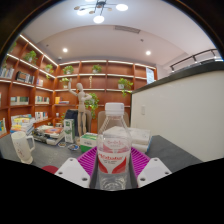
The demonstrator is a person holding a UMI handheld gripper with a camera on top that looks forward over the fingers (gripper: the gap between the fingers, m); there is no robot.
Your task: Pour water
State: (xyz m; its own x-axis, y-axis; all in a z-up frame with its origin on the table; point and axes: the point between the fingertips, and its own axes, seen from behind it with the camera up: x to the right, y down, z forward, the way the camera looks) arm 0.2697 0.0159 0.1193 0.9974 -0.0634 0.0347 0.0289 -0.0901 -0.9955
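The gripper (113, 166) has its two fingers spread to either side of a water bottle (113, 148), and the purple pads (88, 161) on their inner faces sit right against the bottle's lower body. From this view I cannot tell for sure whether both pads press on the plastic or merely flank it, so the grip stays an open question. The bottle stands upright between the fingers, its long axis vertical, with a white cap (114, 109) at the top and a red and white label (113, 157) round the middle. It appears to hold clear water up to the shoulder.

The cap looks to be on, so as I judge it the pouring has not begun.

Just beyond the bottle and a little to its right, near the far edge of the dark table (175, 152), there is a pale low container (139, 138) that may be the vessel to pour into, though it is too small and blurred to say. If it is, the bottle would have to tip forward and to the right, away from the fingers.

Farther left on the table stands a white jug-like object (22, 146). Behind everything, shelves (40, 85) with goods and green plants line the room, and a pale counter wall (185, 110) rises on the right.
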